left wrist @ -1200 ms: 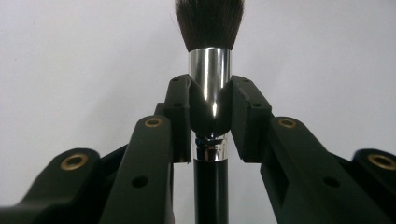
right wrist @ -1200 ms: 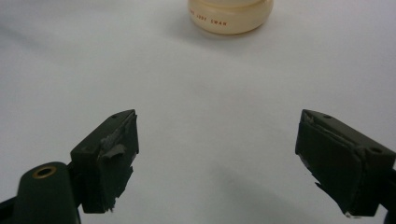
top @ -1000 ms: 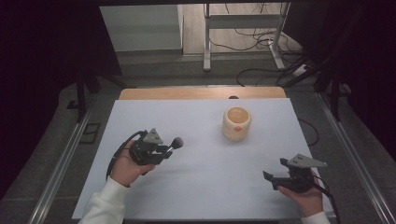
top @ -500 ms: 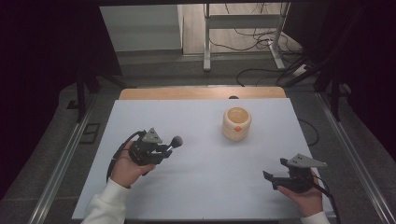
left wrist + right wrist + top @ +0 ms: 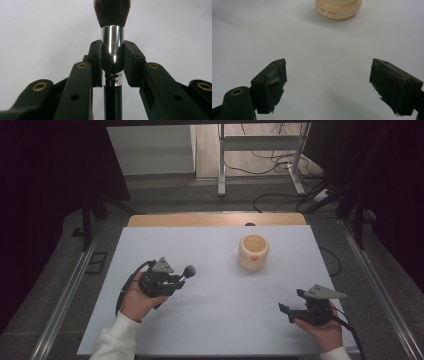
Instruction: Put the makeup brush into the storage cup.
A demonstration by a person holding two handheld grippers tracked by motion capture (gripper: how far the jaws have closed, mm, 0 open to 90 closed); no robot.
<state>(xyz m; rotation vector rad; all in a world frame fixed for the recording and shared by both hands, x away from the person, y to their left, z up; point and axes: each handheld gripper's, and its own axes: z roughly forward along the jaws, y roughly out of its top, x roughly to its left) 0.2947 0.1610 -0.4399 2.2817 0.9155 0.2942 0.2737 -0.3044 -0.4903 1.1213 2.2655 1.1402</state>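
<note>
A makeup brush (image 5: 113,42) with dark bristles, a shiny silver ferrule and a black handle is clamped between the pads of my left gripper (image 5: 112,63). In the high view that left gripper (image 5: 176,281) sits at the left of the white table, with the brush head (image 5: 189,270) pointing right toward a cream-coloured jar (image 5: 253,252). My right gripper (image 5: 291,309) rests near the front right edge, jaws wide apart and nothing between them. The right gripper view has the jar (image 5: 338,9) ahead at the top, beyond my right gripper (image 5: 328,86).
The white table top (image 5: 215,320) carries nothing else; a wooden strip (image 5: 200,220) runs along its far edge. Metal rails (image 5: 75,285) flank both sides. Cables (image 5: 280,165) and a frame stand on the floor behind.
</note>
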